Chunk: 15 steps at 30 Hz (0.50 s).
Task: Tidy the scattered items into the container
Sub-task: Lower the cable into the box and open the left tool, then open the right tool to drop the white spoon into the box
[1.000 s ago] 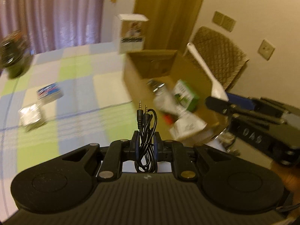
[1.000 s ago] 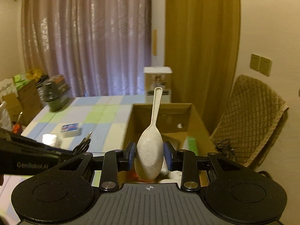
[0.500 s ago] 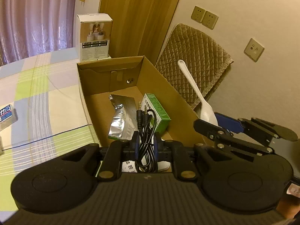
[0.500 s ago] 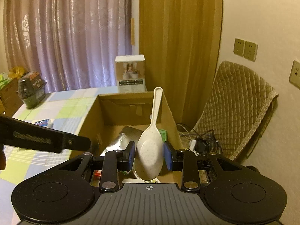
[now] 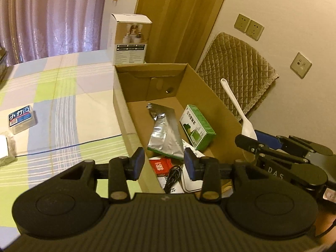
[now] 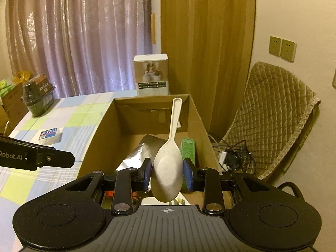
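Opening left claw over box rim; cable inside.

Two wrist fisheyes, close, angled down over one shared cardboard box.

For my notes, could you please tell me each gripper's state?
Left gripper: jaws opening, nothing between them.
Right gripper: shut on the spoon.
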Each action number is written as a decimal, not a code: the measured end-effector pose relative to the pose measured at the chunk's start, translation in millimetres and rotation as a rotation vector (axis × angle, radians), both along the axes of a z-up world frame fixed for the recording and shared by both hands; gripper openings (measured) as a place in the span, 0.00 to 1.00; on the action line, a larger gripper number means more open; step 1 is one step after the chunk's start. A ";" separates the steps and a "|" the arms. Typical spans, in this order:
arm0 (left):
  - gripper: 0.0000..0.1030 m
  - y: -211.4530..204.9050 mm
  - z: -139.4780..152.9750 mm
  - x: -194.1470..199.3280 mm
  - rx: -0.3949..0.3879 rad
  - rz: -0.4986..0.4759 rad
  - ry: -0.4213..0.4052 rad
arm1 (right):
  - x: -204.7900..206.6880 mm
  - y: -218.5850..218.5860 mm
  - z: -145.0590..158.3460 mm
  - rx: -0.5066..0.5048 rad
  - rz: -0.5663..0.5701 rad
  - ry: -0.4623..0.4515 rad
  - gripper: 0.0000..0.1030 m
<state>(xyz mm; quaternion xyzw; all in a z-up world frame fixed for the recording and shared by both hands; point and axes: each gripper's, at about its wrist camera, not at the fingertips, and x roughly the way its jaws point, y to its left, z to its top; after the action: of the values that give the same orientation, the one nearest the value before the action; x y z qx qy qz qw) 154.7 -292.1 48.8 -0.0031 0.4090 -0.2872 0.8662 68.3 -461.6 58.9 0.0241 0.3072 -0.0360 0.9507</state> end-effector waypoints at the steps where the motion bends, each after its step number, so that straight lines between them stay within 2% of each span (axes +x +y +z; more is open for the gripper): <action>1: 0.36 2.0 0.0 -0.8 -0.001 0.004 0.000 | 1.9 0.7 0.3 0.006 0.006 0.000 0.34; 5: 0.37 9.2 1.4 -1.7 -0.011 0.022 -0.002 | 19.6 1.8 2.7 0.062 0.064 0.011 0.34; 9: 0.37 17.2 2.0 -0.2 -0.010 0.040 -0.004 | 27.2 -0.8 6.4 0.070 0.047 0.001 0.35; 15: 0.42 34.1 -0.3 -4.6 -0.004 0.067 -0.004 | 16.1 -4.5 2.5 0.074 0.000 0.010 0.35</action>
<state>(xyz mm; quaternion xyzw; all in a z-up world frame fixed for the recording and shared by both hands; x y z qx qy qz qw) 150.1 -258.0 48.5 -0.0180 0.4063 -0.2590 0.8761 84.3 -466.1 61.4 0.0589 0.3132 -0.0249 0.9475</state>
